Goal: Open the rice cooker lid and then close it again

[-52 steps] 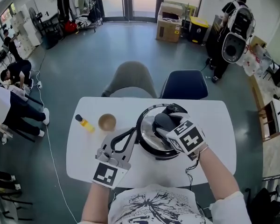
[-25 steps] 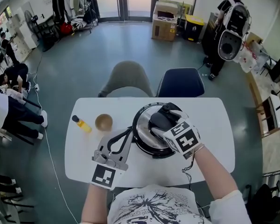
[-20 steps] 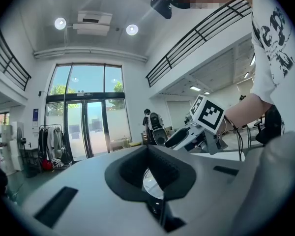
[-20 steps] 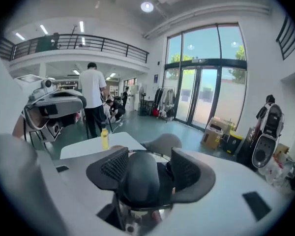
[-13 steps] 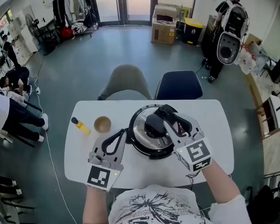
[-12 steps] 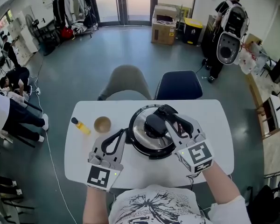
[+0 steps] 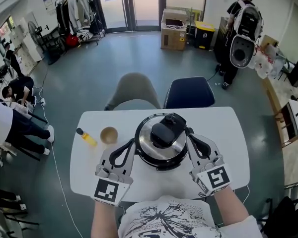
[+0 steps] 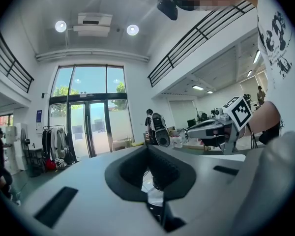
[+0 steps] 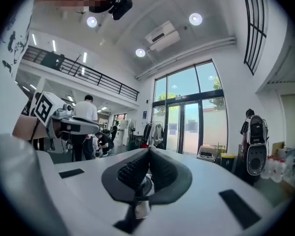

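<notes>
The round rice cooker stands upright in the middle of the white bench. Its lid lies flat, with the black handle toward the far side. The left tool, just left of it, is closed and empty. The right tool, just right, has just been closing on nothing.

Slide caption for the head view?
The rice cooker on the table, flanked by left gripper, shut, and right gripper, just closed empty.

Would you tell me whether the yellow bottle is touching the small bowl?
Apart. The head view shows a strip of bare table between the bottle and the bowl.
</notes>
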A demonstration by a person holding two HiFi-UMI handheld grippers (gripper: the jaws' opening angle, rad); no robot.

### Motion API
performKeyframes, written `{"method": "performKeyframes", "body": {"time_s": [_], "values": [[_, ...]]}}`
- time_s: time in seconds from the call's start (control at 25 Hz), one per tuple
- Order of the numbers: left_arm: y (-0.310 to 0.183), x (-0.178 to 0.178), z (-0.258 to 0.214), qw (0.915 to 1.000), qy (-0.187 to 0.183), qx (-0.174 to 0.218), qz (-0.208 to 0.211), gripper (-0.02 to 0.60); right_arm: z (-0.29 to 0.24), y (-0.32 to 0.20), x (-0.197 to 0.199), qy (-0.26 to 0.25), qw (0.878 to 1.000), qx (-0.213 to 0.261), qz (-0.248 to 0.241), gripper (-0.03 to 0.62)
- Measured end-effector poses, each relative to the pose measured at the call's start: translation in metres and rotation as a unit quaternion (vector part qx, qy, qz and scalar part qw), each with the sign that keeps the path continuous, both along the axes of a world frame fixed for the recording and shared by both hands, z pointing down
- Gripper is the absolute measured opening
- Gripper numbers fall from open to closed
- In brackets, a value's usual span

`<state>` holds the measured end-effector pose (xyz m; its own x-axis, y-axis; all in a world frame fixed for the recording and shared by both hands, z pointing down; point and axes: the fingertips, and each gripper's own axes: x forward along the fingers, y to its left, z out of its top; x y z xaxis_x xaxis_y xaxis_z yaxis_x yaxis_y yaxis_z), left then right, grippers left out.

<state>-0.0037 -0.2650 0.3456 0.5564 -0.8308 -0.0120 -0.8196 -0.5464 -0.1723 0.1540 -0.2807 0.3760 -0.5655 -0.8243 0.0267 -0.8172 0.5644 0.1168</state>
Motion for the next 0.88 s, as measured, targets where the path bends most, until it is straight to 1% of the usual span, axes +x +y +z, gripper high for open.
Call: {"method": "performKeyframes", "body": {"time_s": [0.16,0.24,0.52,0.72,0.88], "values": [[-0.002,0.011,-0.008,1.0000,-0.002,0.003,0.004,0.014,-0.003,-0.001,0.010,-0.009,1.000,-0.009,0.001,0.011],[-0.003,0.013,-0.010,1.0000,0.001,0.003,0.004,0.014,-0.006,-0.001,0.011,-0.009,1.000,-0.006,-0.004,0.011],[-0.004,0.019,-0.004,1.0000,0.003,-0.001,-0.001,0.014,-0.006,0.001,0.009,0.006,1.000,0.006,-0.013,0.009],[-0.004,0.019,-0.007,1.0000,0.006,0.003,-0.005,0.014,-0.006,0.002,0.010,-0.001,1.000,-0.001,-0.015,0.009],[-0.005,0.020,-0.004,0.9999,0.007,-0.001,-0.009,0.014,-0.005,0.001,0.012,-0.001,1.000,-0.002,-0.014,0.009]]}}
